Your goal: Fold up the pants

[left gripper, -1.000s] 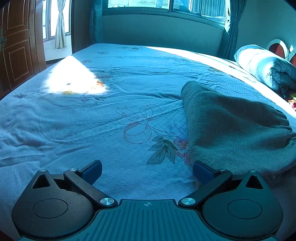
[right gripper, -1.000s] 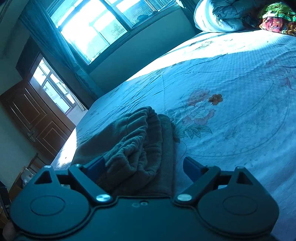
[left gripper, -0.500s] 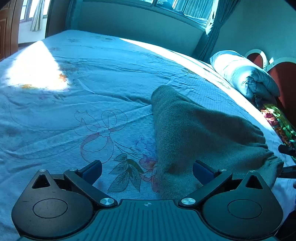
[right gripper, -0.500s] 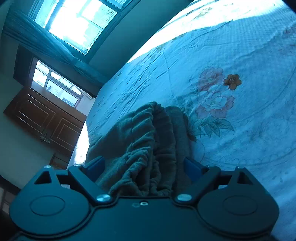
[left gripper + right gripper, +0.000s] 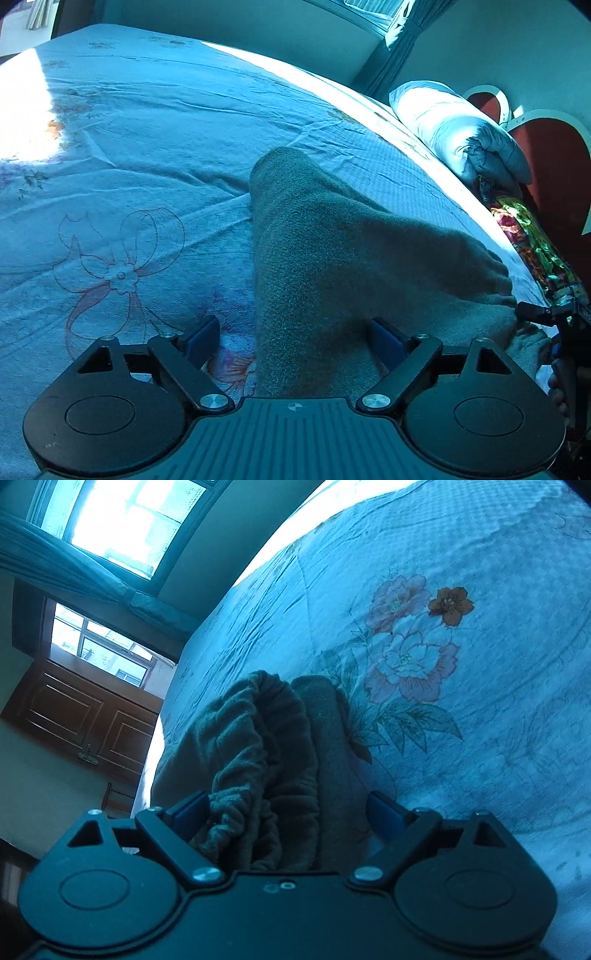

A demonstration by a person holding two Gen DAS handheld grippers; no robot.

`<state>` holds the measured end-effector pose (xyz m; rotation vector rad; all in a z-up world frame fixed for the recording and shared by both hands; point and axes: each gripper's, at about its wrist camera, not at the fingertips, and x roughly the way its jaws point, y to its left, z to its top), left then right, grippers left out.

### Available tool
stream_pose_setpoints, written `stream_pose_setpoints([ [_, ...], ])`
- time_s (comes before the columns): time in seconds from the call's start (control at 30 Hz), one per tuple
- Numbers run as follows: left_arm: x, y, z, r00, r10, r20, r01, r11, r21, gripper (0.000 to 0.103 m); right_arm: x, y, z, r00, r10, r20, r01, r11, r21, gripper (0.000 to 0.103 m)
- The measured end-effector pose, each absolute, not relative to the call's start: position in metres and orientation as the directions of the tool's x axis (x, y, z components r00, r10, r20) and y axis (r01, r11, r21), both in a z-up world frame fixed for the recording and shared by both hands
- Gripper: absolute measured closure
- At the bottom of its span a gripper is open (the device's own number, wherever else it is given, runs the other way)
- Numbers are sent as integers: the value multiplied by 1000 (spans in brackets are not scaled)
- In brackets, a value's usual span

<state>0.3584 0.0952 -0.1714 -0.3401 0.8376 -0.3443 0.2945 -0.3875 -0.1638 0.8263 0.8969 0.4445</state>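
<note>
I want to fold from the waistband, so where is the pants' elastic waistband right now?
In the right wrist view, the gathered waistband lies low and centre between the right gripper fingers, left of the sheet's printed flowers.

The pants are matt, fuzzy fleece cloth (waistband gathered); the bedsheet is thin, creased printed cotton; the cabinet glossy wood.

My left black plastic two-finger gripper: blue pads, angled black link arms, silver screws at the pivots, two round discs on teardrop plates, a ribbed grey body with a small round mark. My right black gripper: same blue pads, silver screws; body finish possibly smooth, too dark to confirm.
</note>
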Motion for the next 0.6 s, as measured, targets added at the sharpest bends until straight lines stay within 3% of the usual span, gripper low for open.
stream_pose_setpoints([
  [0.1, 367, 98, -181, 575, -524, -628, 173, 828, -533, 25, 300, -384, -165, 541, 660, -522, -13, 627, 779, 15],
  [0.27, 369, 104, -192, 549, -592, -590, 195, 777, -599, 28, 303, -379, -162, 505, 697, -509, -49, 612, 789, 16],
  [0.33, 369, 110, -195, 538, -603, -589, 200, 770, -605, 35, 303, -380, -163, 498, 704, -507, -52, 607, 793, 16],
  [0.4, 371, 110, -198, 536, -608, -586, 196, 764, -615, 36, 306, -376, -164, 491, 708, -507, -55, 607, 793, 16],
  [0.5, 375, 97, -194, 533, -591, -606, 215, 787, -579, 44, 311, -349, -155, 473, 663, -580, -111, 698, 707, 18],
  [0.57, 375, 93, -192, 539, -581, -610, 212, 794, -569, 55, 312, -338, -147, 470, 640, -609, -148, 737, 660, 28],
  [0.6, 374, 94, -191, 547, -580, -603, 214, 793, -570, 59, 311, -338, -143, 469, 633, -616, -158, 746, 647, 50],
])
